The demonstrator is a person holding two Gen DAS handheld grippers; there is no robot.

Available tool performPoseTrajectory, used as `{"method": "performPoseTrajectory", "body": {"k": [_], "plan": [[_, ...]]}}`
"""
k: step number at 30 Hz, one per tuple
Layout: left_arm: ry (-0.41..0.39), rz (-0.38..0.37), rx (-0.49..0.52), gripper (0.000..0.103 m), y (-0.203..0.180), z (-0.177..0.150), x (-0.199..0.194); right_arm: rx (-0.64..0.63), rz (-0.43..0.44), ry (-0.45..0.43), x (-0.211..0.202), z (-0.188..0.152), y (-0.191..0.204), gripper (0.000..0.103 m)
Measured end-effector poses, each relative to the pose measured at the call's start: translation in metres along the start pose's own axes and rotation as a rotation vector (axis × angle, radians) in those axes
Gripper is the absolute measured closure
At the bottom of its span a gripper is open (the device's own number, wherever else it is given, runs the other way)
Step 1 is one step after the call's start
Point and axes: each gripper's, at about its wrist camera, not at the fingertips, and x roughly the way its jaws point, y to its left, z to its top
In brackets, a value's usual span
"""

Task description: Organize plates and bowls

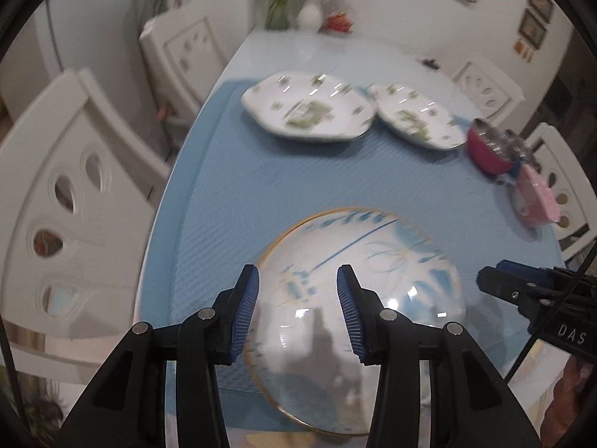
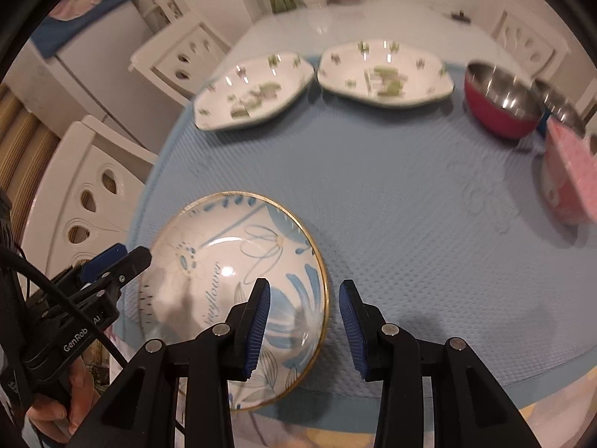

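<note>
though apart, fingers (image 1: 246, 298) off plate (image 1: 373, 261)

A wide bare stretch of the blue mat (image 2: 391, 194) lies open across the middle of the table. At the near edge, the blue-flowered plate (image 2: 238, 280) occupies the left part; the mat to its right is free. Along the far side, two green-patterned plates (image 2: 253, 93) sit just beside each other. The red bowl (image 2: 500, 108) and pink container (image 2: 571, 179) block the right edge.
</note>
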Motion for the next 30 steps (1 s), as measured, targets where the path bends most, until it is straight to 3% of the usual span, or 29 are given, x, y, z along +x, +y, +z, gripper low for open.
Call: {"method": "performPoseTrajectory", "body": {"k": [5,7,8,9,13,16,24,30], "plan": [[-0.052,-0.063,0.007,0.062,-0.035,0.008,-0.027,-0.089,-0.019,-0.095,-0.046,-0.007,0.003,0.065],[-0.069,-0.084,0.005,0.062,-0.050,0.010,-0.038,-0.115,-0.026,-0.118,-0.063,-0.011,0.001,0.057],[-0.080,-0.095,0.006,0.058,-0.059,0.012,-0.043,-0.118,-0.023,-0.129,-0.071,-0.013,-0.002,0.046],[-0.094,-0.096,0.009,0.055,-0.068,0.014,-0.050,-0.117,-0.016,-0.144,-0.078,-0.015,-0.006,0.041],[-0.146,-0.076,0.013,0.037,-0.089,0.018,-0.072,-0.120,0.000,-0.180,-0.105,-0.021,-0.027,0.039],[-0.169,-0.071,0.019,0.037,-0.095,0.025,-0.084,-0.103,0.026,-0.180,-0.115,-0.013,-0.045,0.039],[-0.211,-0.060,0.079,0.035,-0.066,0.066,-0.078,0.038,0.138,-0.190,-0.108,0.042,-0.054,0.036],[-0.138,-0.026,0.112,0.032,0.002,0.127,-0.006,0.130,0.128,-0.187,-0.058,0.090,-0.033,0.035]]}}
